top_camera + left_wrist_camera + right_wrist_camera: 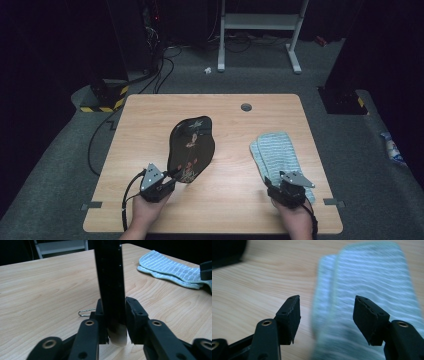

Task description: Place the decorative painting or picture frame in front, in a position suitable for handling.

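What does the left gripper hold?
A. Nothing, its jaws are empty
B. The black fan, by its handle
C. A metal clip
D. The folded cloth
B: in the left gripper view the left gripper has its jaws clamped on the handle of the black fan.

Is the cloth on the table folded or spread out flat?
Folded. The cloth lies in two stacked layers: the high view shows a lower layer's edge beside the top one, and the left gripper view shows them overlapping.

high view looks down; gripper views sit close, sharing the towel (277, 150).
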### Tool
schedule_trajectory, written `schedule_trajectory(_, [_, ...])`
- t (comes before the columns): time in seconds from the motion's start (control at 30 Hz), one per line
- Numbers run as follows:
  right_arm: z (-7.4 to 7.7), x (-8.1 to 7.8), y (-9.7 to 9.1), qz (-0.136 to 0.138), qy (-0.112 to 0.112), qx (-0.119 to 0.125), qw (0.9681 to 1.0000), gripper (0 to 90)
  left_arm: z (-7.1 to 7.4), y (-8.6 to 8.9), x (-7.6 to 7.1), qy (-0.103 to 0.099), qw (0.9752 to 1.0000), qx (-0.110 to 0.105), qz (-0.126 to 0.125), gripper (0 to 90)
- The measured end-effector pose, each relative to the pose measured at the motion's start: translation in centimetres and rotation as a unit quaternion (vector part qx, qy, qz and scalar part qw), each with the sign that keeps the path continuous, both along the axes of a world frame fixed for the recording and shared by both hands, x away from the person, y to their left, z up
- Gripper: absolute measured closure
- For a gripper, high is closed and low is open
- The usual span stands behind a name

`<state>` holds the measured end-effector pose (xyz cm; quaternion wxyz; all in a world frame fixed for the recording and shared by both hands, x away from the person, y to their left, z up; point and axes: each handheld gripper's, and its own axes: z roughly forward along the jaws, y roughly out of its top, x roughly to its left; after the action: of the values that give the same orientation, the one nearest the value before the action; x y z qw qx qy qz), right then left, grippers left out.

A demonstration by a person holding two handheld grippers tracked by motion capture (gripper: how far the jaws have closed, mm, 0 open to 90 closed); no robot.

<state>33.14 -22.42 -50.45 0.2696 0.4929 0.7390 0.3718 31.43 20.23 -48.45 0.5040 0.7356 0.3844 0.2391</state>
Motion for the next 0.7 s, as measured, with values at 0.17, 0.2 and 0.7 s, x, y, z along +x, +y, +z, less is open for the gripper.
schedule_trajectory(0.17, [-0.5,0.5,-2.4,-0.035,0.031,0.003,0.9989,40.3,0.0,-0.1,-0.2,0.014,0.9997,-0.018,0.000,77.1])
schedule_trajectory(0.2, [-0.6,0.6,-2.7,-0.037,0.033,0.007,0.9987,41.2,0.0,-0.2,-0.3,0.014,0.9997,-0.020,0.002,77.1])
schedule_trajectory(0.7, [-1.2,0.4,-0.4,0.018,0.060,0.013,0.9980,54.2,0.0,-0.4,-1.7,0.019,0.9993,-0.031,0.009,77.2])
